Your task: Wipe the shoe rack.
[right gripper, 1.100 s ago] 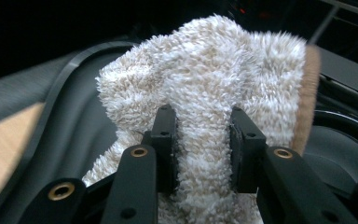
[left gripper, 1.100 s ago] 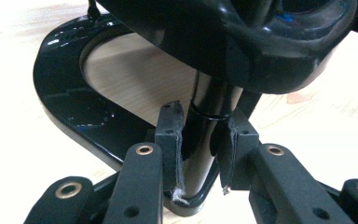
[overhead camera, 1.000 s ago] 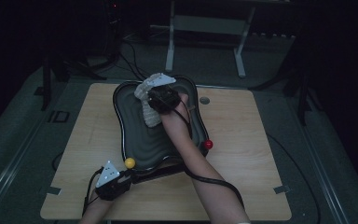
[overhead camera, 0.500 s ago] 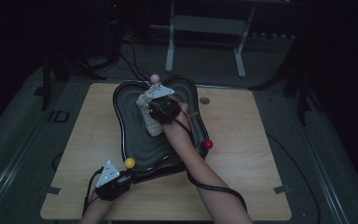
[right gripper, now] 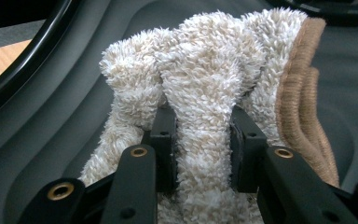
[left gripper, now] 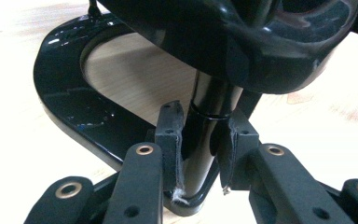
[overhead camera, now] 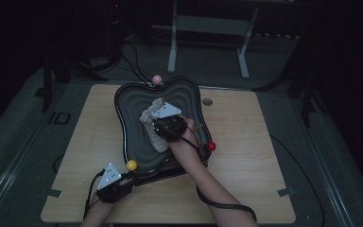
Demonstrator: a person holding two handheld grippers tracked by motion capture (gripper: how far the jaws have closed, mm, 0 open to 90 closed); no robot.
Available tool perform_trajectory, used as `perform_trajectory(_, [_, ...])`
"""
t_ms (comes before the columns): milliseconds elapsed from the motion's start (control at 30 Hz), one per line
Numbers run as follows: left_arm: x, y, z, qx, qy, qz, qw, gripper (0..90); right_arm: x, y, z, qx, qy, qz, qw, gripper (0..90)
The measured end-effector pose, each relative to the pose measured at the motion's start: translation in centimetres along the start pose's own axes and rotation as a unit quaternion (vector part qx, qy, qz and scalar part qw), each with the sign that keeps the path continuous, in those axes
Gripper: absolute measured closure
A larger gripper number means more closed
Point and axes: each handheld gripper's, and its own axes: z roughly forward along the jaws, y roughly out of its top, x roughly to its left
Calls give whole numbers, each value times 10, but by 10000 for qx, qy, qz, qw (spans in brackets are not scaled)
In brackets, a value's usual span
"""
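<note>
The cloth (right gripper: 205, 93) is pinched by the right claw (right gripper: 200, 140) inside the tray (overhead camera: 132, 99); the tray's post (left gripper: 205, 135) is clamped by the left claw (left gripper: 200, 154). A thin fold could slip out; hard wiping could tip the tray.

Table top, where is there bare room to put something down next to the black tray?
Bare wood lies right of the tray, past the red ball, out to the table edge, and in a strip left of the tray. It is crowded inside the tray, where the right gripper pinches the cloth, and at the near-left corner, where the left gripper clamps the tray's post.

Left tool (left gripper: 200, 154) clamps the tray's black post (left gripper: 204, 140).
</note>
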Motion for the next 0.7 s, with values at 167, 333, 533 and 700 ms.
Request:
perform_trajectory(167, [0,0,0,5,7,16,10000,721,5,-12,-7,-22,66,-33,10000,676])
perform_trajectory(333, [0,0,0,2,7,-1,10000,721,10,-22,-13,-29,120,-72,9999,676])
perform_trajectory(533, [0,0,0,4,14,1,10000,721,17,-34,-21,4,192,-150,9997,676])
perform_trajectory(700, [0,0,0,2,20,5,10000,720,21,-43,-26,-4,236,-224,9995,677])
